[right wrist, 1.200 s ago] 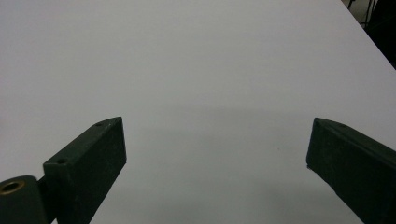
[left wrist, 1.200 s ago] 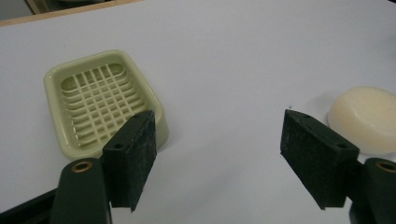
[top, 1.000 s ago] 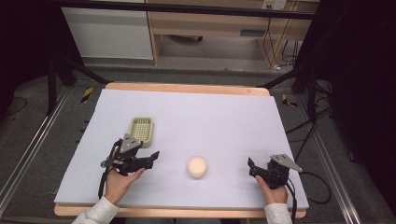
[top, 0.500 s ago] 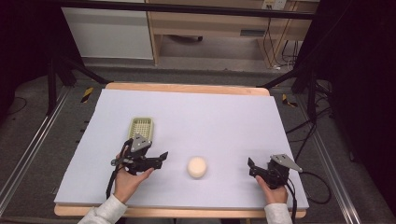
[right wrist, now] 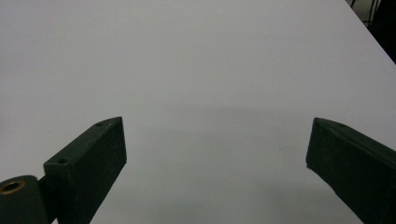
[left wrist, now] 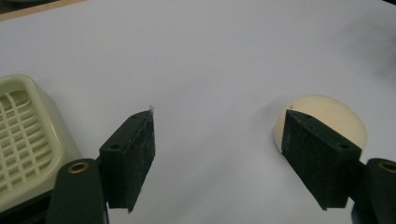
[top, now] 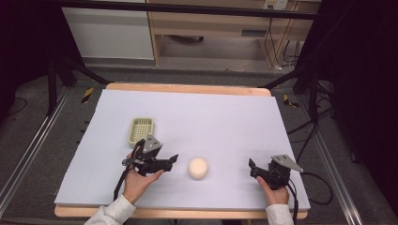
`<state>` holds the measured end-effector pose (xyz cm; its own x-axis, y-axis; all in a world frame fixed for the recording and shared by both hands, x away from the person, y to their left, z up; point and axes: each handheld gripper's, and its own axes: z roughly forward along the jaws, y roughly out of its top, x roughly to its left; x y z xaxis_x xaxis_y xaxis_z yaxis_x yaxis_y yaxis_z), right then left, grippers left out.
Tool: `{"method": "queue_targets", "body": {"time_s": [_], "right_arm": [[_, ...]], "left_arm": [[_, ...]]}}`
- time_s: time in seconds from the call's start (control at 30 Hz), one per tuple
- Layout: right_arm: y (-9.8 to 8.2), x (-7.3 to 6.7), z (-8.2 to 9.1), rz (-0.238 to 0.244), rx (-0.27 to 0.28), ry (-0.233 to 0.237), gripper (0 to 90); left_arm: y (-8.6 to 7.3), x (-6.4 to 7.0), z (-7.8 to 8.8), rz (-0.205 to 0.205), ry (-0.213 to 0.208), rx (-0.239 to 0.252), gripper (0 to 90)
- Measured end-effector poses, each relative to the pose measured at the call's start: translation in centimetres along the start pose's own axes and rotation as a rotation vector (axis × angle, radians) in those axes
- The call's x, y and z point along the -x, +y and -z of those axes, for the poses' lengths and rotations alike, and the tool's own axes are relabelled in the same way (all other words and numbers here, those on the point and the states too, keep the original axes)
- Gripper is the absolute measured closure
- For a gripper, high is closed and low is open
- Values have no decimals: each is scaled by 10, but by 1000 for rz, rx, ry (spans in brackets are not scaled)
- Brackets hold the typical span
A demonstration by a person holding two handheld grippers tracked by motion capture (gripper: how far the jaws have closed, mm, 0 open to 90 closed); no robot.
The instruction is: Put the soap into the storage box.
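Observation:
A cream, round, domed lump (top: 198, 167) lies on the pale board (top: 216, 117) near its front middle. My left gripper (top: 172, 160) is just left of it, open, jaws pointing at it. In the left gripper view the lump (left wrist: 327, 119) sits partly behind the right-hand jaw, and nothing is between the jaws of the gripper (left wrist: 219, 112). A pale green slotted dish (top: 141, 131) stands behind the left hand, and the dish (left wrist: 23, 135) also fills that view's left edge. My right gripper (top: 252, 168) rests open at the front right, and its own view has the gripper (right wrist: 217, 122) over bare board.
The board lies on a wooden table whose edge (top: 187, 88) runs along the back. Black frame legs and cables (top: 309, 126) stand off the table's right side. A cable trails from each gripper toward the front edge.
My left gripper has moved right, away from the green dish and up close to the cream lump. The right gripper has stayed still.

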<state>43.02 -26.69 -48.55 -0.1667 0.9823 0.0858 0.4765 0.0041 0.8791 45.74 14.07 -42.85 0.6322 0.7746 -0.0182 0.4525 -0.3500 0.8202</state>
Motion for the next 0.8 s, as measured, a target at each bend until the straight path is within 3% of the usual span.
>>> {"method": "queue_targets", "body": {"time_s": [0.8], "right_arm": [[0,0,0,-2,-4,0,54]], "left_arm": [[9,33,-22,-52,-70,-36,246]]}}
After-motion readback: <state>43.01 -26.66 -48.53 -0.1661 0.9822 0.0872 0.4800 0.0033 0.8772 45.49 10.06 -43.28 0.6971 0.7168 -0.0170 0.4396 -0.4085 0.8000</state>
